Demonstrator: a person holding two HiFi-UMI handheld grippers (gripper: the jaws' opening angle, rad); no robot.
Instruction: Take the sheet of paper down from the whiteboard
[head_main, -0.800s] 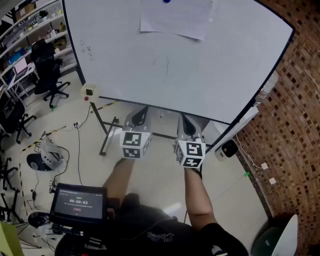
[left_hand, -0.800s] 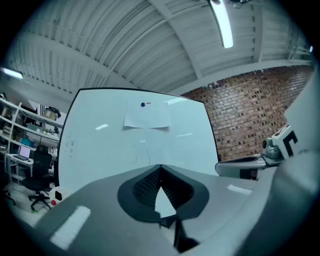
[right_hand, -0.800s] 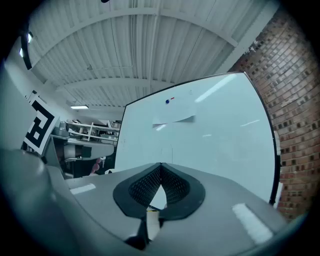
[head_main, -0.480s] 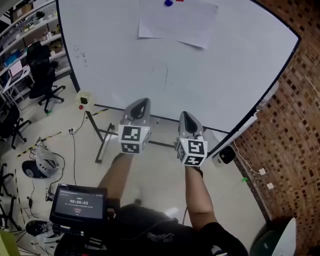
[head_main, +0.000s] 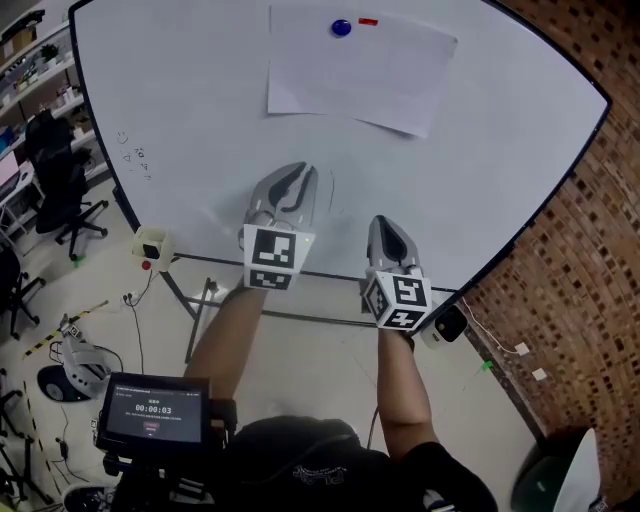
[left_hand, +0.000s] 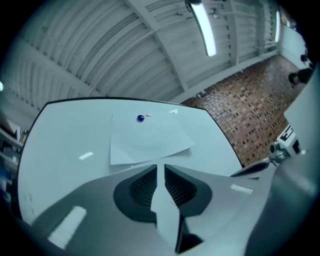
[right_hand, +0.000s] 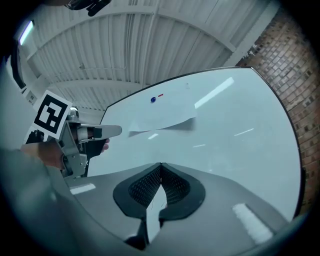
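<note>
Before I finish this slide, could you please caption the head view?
Left gripper and right gripper point at a whiteboard where a blue magnet pins the sheet of paper.

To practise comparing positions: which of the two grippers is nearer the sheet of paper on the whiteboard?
The left gripper: its tip sits higher before the whiteboard, closer under the sheet of paper; the right gripper is lower and farther off.

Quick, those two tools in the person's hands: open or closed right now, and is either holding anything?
Left tool: slightly open, a narrow gap, nothing in it.
Right tool: closed, holding nothing.
</note>
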